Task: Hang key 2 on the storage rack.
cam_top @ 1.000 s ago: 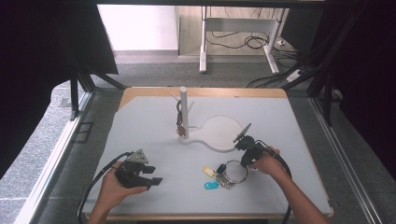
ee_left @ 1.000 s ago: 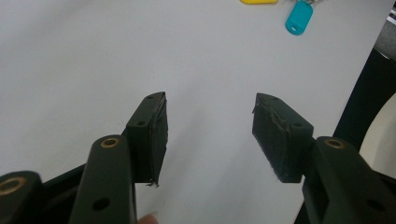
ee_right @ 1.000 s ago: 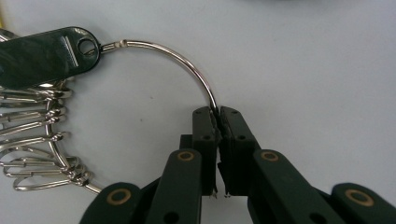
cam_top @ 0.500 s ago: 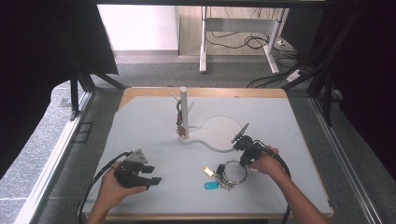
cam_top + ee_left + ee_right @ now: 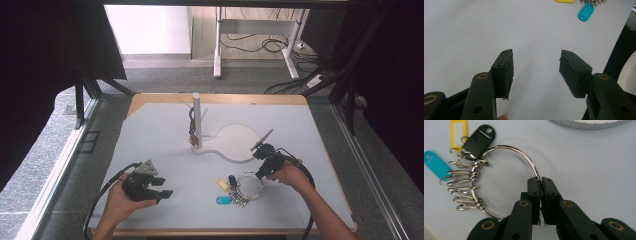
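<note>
Grey table [image 5: 150,135], floor beyond | right gripper [image 5: 540,182] clamps ring [image 5: 516,150], tags at 10 o'clock | left gripper [image 5: 535,70] apart.

Open table [image 5: 150,135] left; peg stand [image 5: 196,120] blocks centre back.

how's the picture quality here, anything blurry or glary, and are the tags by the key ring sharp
High view: even light, soft and grainy, dark curtains at the edges. Right gripper view: key ring sharp with small glints, tags crisp. Left gripper view: jaws sharp, the teal tag slightly soft, faint shadows on the table.
</note>
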